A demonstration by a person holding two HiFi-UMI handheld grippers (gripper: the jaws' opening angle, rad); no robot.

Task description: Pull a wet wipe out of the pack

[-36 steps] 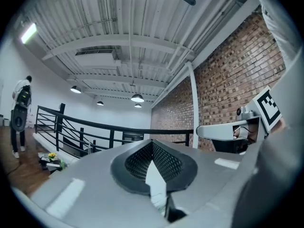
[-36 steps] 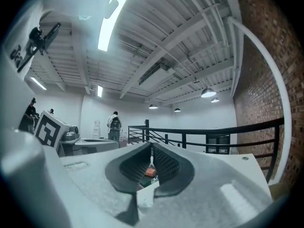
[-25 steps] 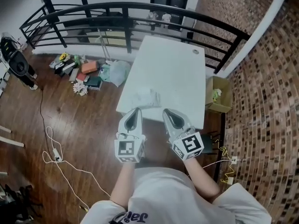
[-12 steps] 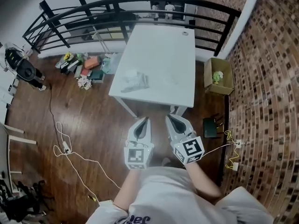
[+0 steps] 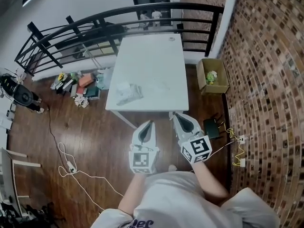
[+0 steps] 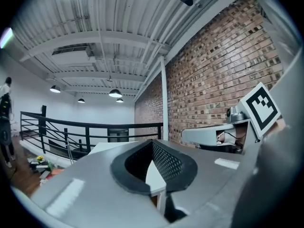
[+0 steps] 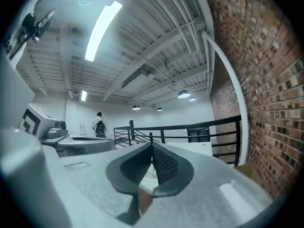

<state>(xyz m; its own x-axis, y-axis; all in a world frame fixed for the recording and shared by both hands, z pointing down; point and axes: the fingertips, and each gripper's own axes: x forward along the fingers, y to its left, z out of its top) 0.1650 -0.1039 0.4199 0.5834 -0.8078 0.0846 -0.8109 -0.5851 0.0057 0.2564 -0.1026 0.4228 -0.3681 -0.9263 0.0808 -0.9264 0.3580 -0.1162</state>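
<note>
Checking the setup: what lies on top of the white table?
A crumpled wipe pack lies near the table's near-left corner, and a small round thing at the far edge. The left gripper and right gripper hang short of it; what the pack covers is hidden.

Wipe pack (image 5: 129, 93) rendered too small for detail, floor clutter (image 5: 76, 83) left unidentifiable, person's torso (image 5: 175, 198) cut off by lower edge

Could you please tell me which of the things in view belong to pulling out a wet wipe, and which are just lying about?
For the job:
- wipe pack, lying on the white table
- left gripper and right gripper, both shut and empty, short of the table

Lying about:
- cardboard box
- floor clutter
- white cable
</note>
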